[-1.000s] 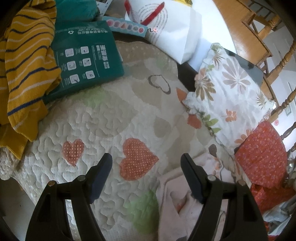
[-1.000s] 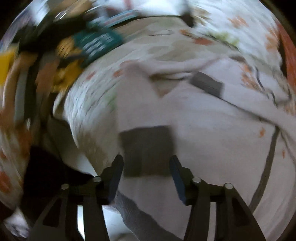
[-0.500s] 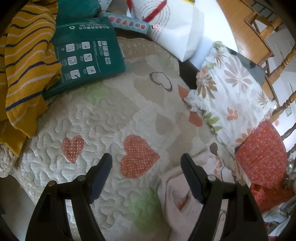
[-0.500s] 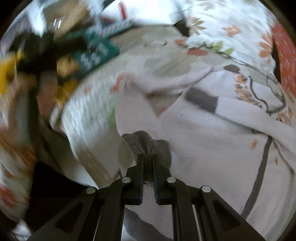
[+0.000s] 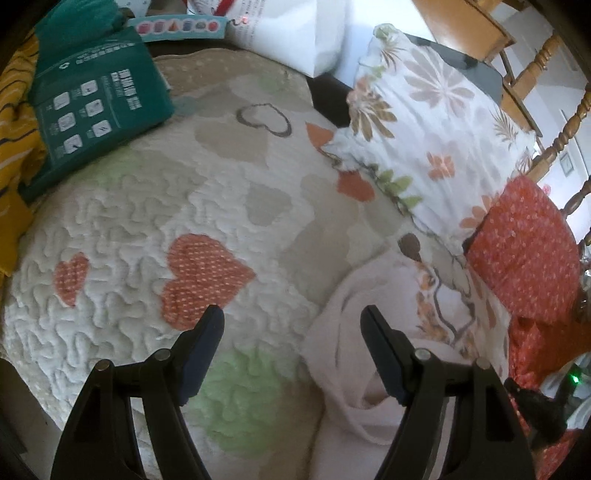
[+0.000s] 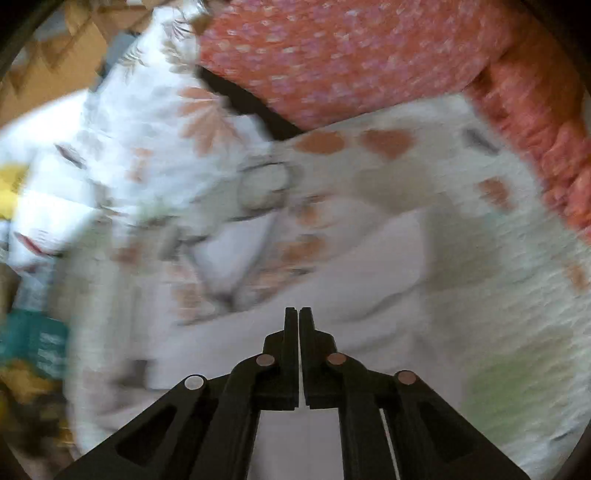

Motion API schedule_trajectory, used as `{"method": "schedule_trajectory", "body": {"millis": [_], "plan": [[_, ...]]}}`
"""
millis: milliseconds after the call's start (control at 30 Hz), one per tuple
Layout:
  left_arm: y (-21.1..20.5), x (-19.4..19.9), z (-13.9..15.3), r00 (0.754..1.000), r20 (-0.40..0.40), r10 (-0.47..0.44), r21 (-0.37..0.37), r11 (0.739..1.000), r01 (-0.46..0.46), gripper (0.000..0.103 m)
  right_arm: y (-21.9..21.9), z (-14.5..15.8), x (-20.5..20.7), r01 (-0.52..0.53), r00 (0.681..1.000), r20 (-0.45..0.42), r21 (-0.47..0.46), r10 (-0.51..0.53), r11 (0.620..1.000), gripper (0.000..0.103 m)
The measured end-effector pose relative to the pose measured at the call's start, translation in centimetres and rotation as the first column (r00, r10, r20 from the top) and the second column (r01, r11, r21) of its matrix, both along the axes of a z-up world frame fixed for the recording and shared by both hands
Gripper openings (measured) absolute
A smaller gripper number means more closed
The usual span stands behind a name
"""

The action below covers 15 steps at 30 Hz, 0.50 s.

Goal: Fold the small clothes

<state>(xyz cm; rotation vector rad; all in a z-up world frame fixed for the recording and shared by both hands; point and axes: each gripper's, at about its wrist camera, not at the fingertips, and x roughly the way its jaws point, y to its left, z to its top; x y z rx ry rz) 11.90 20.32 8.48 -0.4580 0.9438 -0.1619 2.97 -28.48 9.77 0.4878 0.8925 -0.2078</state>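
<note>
A small pale pink garment (image 5: 354, 332) with an orange and brown print lies crumpled on the heart-patterned quilt (image 5: 166, 221). In the left wrist view my left gripper (image 5: 291, 321) is open and empty, hovering over the quilt, its right finger above the garment's left edge. In the blurred right wrist view my right gripper (image 6: 298, 314) has its jaws together over the pale garment (image 6: 332, 302); whether cloth is pinched between them does not show.
A floral pillow (image 5: 424, 122) and a red dotted cushion (image 5: 524, 251) lie at the right. A green packet (image 5: 96, 99), a yellow striped garment (image 5: 14, 122) and a white bag (image 5: 303, 33) lie at the back left. Wooden chairs (image 5: 546, 122) stand behind.
The left gripper moved right and nearer to the pink garment. The right gripper closed from open, then swung fast toward the cushions; its view is motion-blurred.
</note>
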Motion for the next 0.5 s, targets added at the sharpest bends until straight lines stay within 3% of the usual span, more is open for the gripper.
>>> {"method": "schedule_trajectory", "body": {"millis": [33, 67, 100, 167, 233, 333, 400, 433, 500], "plan": [[-0.2, 0.2, 0.0, 1.0, -0.001, 0.0, 0.006, 1.0, 0.0, 0.075, 1.7, 0.1, 0.3, -0.086, 0.996, -0.005, -0.013, 0.086, 0.996, 0.005], [-0.3, 0.3, -0.1, 1.0, -0.003, 0.001, 0.01, 1.0, 0.0, 0.075, 4.5, 0.0, 0.7, -0.216, 0.976, -0.033, -0.052, 0.214, 0.975, 0.012], [-0.4, 0.4, -0.2, 1.0, -0.007, 0.002, 0.012, 1.0, -0.001, 0.075, 6.4, -0.2, 1.0, -0.293, 0.956, -0.052, -0.07, 0.29, 0.953, 0.031], [-0.5, 0.6, -0.4, 1.0, -0.019, 0.004, 0.011, 1.0, -0.004, 0.075, 10.9, -1.0, 0.7, -0.446, 0.895, -0.083, -0.117, 0.438, 0.888, 0.049], [-0.5, 0.8, -0.6, 1.0, -0.026, 0.001, 0.015, 1.0, -0.001, 0.075, 14.3, -2.1, -0.8, -0.535, 0.845, -0.112, -0.2, 0.523, 0.821, 0.049], [-0.5, 1.0, -0.6, 0.999, -0.031, -0.008, 0.026, 1.0, 0.009, 0.075, 20.2, -4.5, -2.8, -0.68, 0.728, -0.203, -0.34, 0.655, 0.65, 0.049], [-0.5, 1.2, -0.6, 1.0, -0.03, -0.007, 0.029, 1.0, 0.008, 0.075, 23.0, -5.8, -4.0, -0.726, 0.669, -0.248, -0.423, 0.701, 0.543, 0.049], [-0.5, 1.3, -0.5, 1.0, -0.029, -0.005, 0.031, 1.0, 0.006, 0.075, 24.2, -6.6, -4.2, -0.725, 0.657, -0.266, -0.478, 0.705, 0.496, 0.049], [-0.4, 1.2, -0.5, 1.0, -0.028, -0.003, 0.03, 1.0, 0.003, 0.075, 24.8, -7.9, -3.8, -0.706, 0.664, -0.282, -0.541, 0.692, 0.457, 0.049]]}}
